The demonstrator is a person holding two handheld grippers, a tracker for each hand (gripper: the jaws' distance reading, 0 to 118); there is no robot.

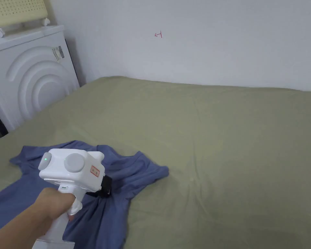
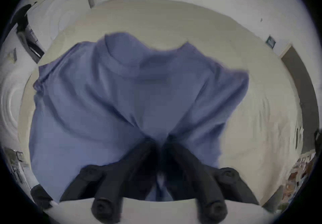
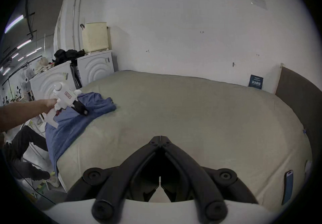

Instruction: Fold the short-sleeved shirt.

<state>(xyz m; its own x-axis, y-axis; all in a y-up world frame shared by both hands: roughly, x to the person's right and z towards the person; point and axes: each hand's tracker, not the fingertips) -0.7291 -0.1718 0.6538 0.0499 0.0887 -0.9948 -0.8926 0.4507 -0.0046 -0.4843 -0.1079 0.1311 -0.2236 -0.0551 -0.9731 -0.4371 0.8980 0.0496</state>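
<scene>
A blue short-sleeved shirt (image 1: 119, 181) lies crumpled at the near left of an olive-green bed (image 1: 216, 136), partly hanging over the bed's edge (image 3: 57, 133). My left gripper (image 1: 103, 192), a white body held in a hand, is shut on a pinch of the shirt's middle. In the left gripper view the cloth (image 2: 139, 88) bunches into the closed black jaws at the left gripper (image 2: 159, 142), with collar and sleeves spread beyond. In the right gripper view the left gripper (image 3: 84, 112) pinches the shirt farther off. My right gripper (image 3: 159, 138) hovers over bare bed, shut and holding nothing.
White washing machines (image 1: 31, 81) stand left of the bed, a cream basket (image 1: 15, 13) on top. A white wall (image 1: 200, 39) runs behind the bed. A dark headboard (image 3: 299, 98) is at the right. A phone (image 3: 288, 187) lies on the bed's right edge.
</scene>
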